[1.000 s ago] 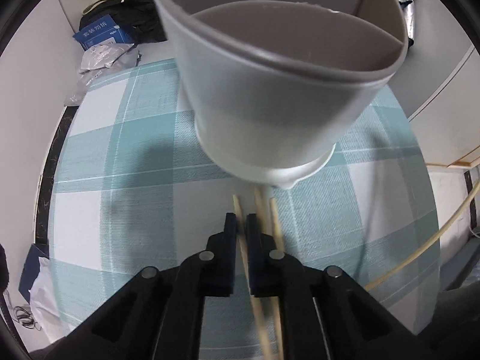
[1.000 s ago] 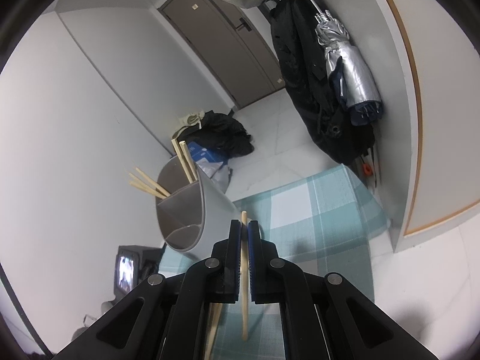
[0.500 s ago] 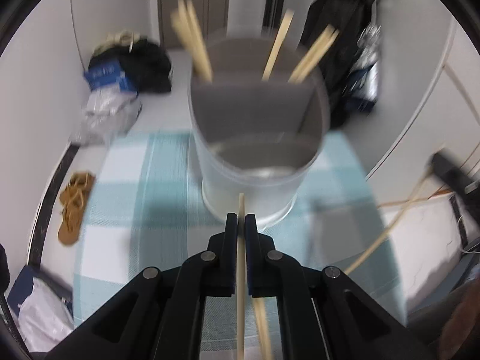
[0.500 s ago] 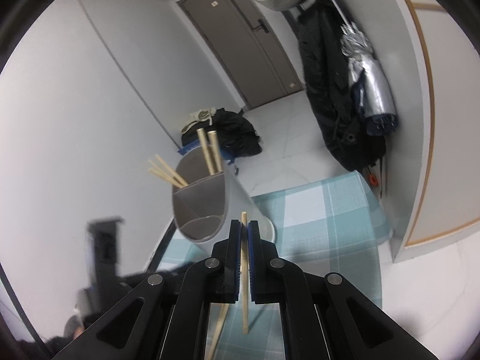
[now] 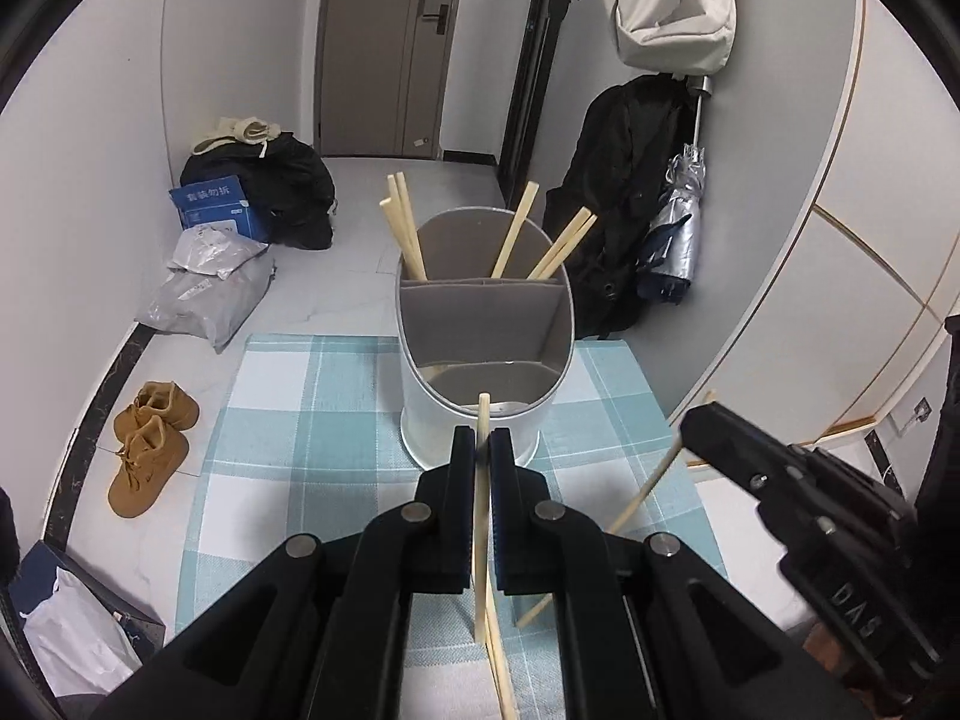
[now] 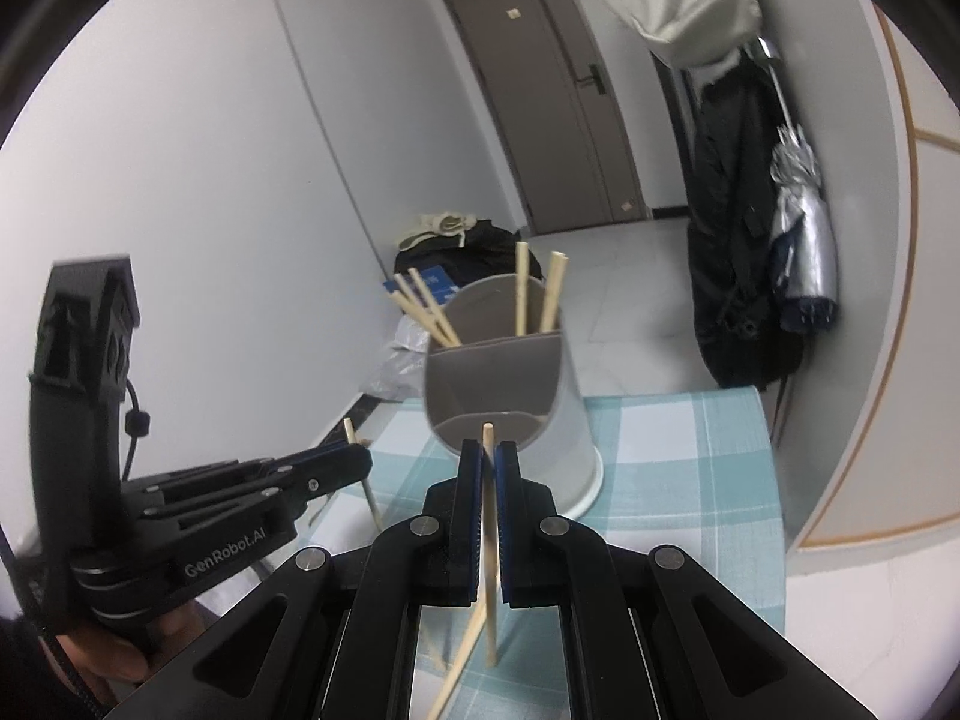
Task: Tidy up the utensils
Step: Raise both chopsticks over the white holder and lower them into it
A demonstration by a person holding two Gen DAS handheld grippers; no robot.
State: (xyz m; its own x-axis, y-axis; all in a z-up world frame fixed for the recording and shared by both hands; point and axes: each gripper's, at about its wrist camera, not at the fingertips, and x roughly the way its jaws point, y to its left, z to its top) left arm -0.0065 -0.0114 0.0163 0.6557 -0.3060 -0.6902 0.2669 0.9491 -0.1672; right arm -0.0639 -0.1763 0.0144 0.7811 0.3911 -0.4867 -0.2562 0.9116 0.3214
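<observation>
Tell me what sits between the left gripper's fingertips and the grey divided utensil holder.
Only bare blue-checked tablecloth separates the left gripper from the grey divided utensil holder, seen in the left wrist view; its wooden chopstick points at the holder.

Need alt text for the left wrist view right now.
The left gripper is shut on a chopstick in front of a grey divided holder on a blue checked cloth. More chopsticks stand in its back section; the right gripper enters at right.

We read "GenRobot.AI" in pale letters on the left gripper's [image 6: 354, 468] black body; the right gripper's [image 5: 699, 426] side carries embossed characters resembling "DAS". The blue box [image 5: 213, 210] shows Chinese characters, too small to make out.
</observation>
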